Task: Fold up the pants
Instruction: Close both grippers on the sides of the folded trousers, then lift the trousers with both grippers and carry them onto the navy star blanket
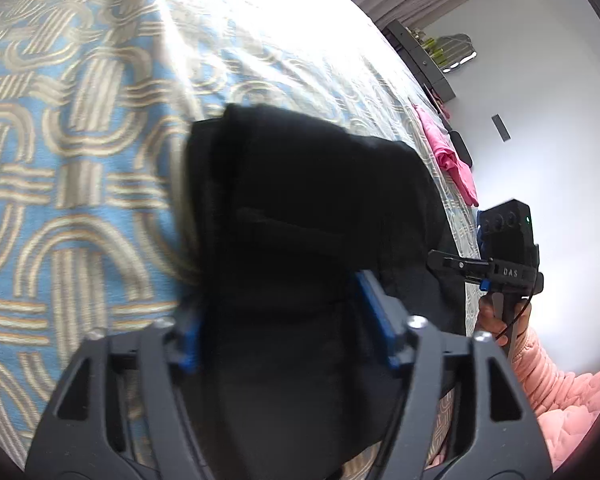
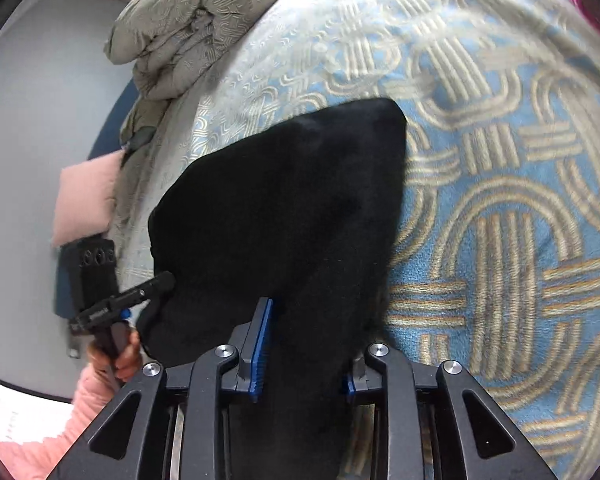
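Note:
The black pants (image 1: 300,208) lie in a folded bundle on the blue patterned bedspread (image 1: 60,160). My left gripper (image 1: 284,316) has its blue pads on either side of thick black cloth and is shut on it. My right gripper (image 2: 304,344) holds the pants (image 2: 284,208) the same way from the other end, with cloth filling the gap between its pads. Each gripper shows in the other's view: the right one (image 1: 460,266) at the pants' edge, the left one (image 2: 156,284) likewise. The pants' far end rests on the bed.
A pink garment (image 1: 452,156) lies at the bed's far edge. A rolled grey quilt (image 2: 188,28) and a pink pillow (image 2: 86,196) sit at the head of the bed (image 2: 500,160). A dark shelf (image 1: 420,60) stands against the white wall.

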The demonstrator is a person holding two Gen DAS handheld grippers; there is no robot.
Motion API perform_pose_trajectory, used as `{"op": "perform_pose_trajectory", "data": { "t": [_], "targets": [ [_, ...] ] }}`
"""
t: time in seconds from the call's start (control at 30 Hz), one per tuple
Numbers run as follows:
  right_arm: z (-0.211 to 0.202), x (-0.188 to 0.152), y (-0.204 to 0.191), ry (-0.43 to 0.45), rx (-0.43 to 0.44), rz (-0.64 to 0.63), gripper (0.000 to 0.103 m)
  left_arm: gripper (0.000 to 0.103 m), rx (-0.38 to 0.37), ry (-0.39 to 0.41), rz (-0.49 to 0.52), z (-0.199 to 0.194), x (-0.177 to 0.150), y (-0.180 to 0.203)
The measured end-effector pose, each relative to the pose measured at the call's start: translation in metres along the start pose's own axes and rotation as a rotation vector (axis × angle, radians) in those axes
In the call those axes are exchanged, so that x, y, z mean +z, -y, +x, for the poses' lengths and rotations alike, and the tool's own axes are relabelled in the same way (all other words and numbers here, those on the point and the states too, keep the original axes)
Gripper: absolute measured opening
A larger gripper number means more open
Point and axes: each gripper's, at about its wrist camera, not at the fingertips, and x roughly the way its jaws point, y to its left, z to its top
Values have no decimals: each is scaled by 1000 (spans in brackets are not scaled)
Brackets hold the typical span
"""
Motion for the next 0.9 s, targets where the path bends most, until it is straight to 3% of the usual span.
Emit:
{"op": "perform_pose_trajectory", "data": {
  "t": [0.1, 0.17, 0.23, 0.3, 0.57, 0.9],
  "targets": [
    [2, -1, -10, 12, -47, -23, 21, 62, 90, 22, 70, 6, 1, 22],
    [-3, -3, -26, 36, -97, -57, 15, 44, 82, 45, 46, -3, 2, 21],
    [-13, -4, -35, 64, -83, -67, 11, 37, 59, 72, 10, -14, 3, 19],
    [-23, -7, -45, 87, -72, -88, 11, 34, 63, 92, 21, -22, 4, 25],
    [-49, -21, -89, 140, -158, -212, 10, 28, 127, 115, 188, -32, 7, 84],
    [-106, -45, -79, 207, -186, -164, 10, 27, 70, 104, 239, -23, 0, 131]
  ]
}}
